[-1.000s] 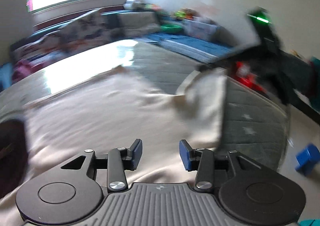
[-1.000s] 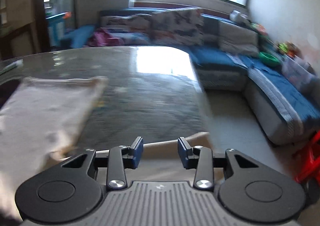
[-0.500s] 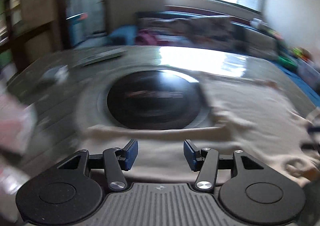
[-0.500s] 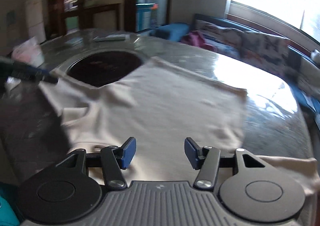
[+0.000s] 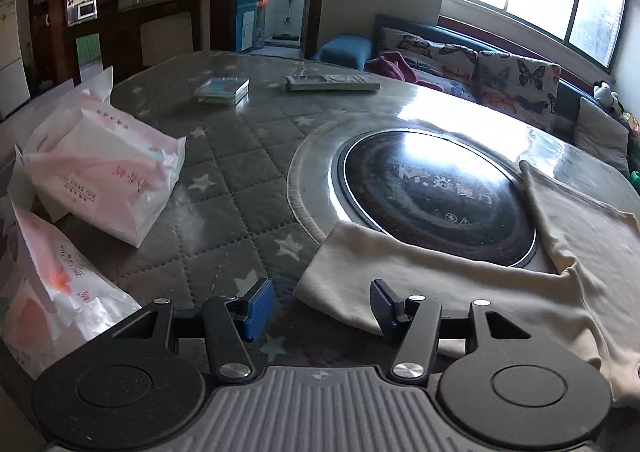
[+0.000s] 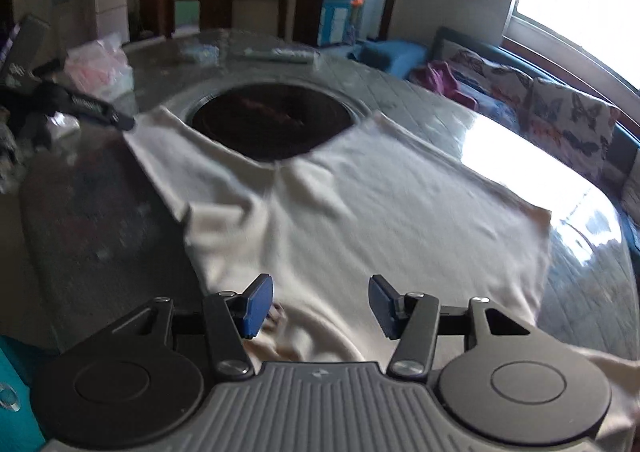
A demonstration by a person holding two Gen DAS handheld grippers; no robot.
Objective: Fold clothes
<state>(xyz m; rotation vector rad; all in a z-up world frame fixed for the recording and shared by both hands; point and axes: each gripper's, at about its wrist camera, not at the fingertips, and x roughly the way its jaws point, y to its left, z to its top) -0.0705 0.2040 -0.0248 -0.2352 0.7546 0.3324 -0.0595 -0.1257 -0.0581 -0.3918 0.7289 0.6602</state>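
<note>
Two grippers hover over a cream shirt point(image 6: 360, 211) spread flat on the quilted table point(image 5: 224, 179), and neither has hold of anything. The shirt lies beside the round black hotplate point(image 5: 436, 191) set into the table's middle: its body is on the window side of the hotplate, and one sleeve point(image 5: 384, 272) runs along the hotplate's near rim, its cuff end pointing toward the pink-and-white packets point(image 5: 104, 171) on the far side from the window.

The left gripper point(image 5: 318, 304) hangs just above that cuff, its blue pads parted and widening, the cuff's corner below the gap but not pinched. The right gripper point(image 6: 320, 302) is over the shirt's near edge, on the side of the hotplate closest to me, jaws about half apart with cloth beneath them, untouched.

The garment looks laid out and no fold made yet, so I take this as the reach for the first fold. Next, I'd guess, the left pads must drop onto the cuff, nip only the sleeve, and carry it across onto the body.
</note>
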